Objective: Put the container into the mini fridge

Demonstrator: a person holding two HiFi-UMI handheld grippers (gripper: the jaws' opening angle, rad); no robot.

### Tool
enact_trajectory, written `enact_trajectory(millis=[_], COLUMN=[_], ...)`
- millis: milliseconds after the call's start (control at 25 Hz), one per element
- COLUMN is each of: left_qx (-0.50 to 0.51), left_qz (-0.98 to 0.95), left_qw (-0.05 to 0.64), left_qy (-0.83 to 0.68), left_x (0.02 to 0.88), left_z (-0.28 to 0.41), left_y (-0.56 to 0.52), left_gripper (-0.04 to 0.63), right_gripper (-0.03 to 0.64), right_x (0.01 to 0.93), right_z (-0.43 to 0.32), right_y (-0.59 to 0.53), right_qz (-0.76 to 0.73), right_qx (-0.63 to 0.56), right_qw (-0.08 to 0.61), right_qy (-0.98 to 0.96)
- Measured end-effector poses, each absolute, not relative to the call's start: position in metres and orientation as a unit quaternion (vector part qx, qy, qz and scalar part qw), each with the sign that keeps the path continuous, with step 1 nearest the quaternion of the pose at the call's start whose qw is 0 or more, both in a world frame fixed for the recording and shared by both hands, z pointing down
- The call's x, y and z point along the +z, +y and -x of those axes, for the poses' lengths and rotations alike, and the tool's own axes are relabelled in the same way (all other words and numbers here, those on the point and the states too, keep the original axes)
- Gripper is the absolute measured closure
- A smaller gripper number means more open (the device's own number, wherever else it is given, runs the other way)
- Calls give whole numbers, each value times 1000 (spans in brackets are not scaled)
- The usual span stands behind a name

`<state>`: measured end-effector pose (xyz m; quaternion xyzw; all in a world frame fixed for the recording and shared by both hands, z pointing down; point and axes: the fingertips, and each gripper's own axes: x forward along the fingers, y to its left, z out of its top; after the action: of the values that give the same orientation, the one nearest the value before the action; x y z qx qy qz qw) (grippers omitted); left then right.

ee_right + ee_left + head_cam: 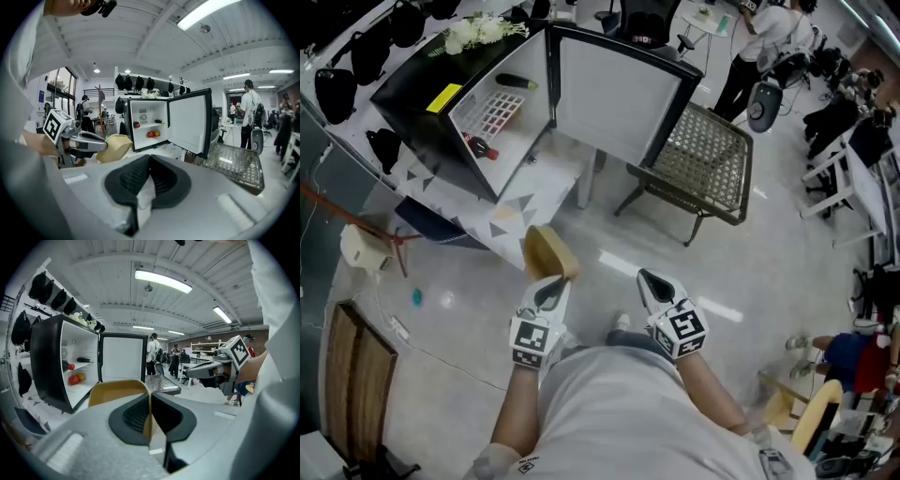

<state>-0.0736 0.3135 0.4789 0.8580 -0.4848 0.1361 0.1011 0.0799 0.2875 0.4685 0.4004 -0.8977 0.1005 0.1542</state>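
Note:
The container [548, 251] is a tan tub, held above the floor in front of the person. My left gripper [552, 284] is shut on its rim; in the left gripper view the pads [136, 416] pinch the tan wall of the container [117, 389]. The black mini fridge [473, 103] stands on a patterned table ahead and to the left, with its door [614, 89] swung open. My right gripper [653, 284] is shut and empty beside the left one. The right gripper view shows its closed jaws, the container [115, 146] and the fridge [150, 123] beyond.
Inside the fridge are a bottle [84, 360] on a shelf and red fruit [75, 378] below. A wire-mesh chair [703, 155] stands right of the door. A person [764, 42] stands at the far right. Dark hats [140, 82] hang on the wall, and a wooden chair [352, 370] is at the near left.

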Motion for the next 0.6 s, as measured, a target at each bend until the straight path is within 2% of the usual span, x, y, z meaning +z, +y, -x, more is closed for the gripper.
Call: enact_trajectory(millis=[280,600], left_qx=[120,129], left_qz=[-861,-861], left_qw=[102,105], left_qy=[-483,-480], left_x=[486,498], left_z=[104,110], left_y=[314,286], left_gripper=[569,569], right_gripper=[614,614], right_x=[479,487], right_z=[-47,-47], right_y=[294,259], right_qz=[-407,-415], right_qx=[97,101], right_qw=[169,169], right_qy=[-892,-888])
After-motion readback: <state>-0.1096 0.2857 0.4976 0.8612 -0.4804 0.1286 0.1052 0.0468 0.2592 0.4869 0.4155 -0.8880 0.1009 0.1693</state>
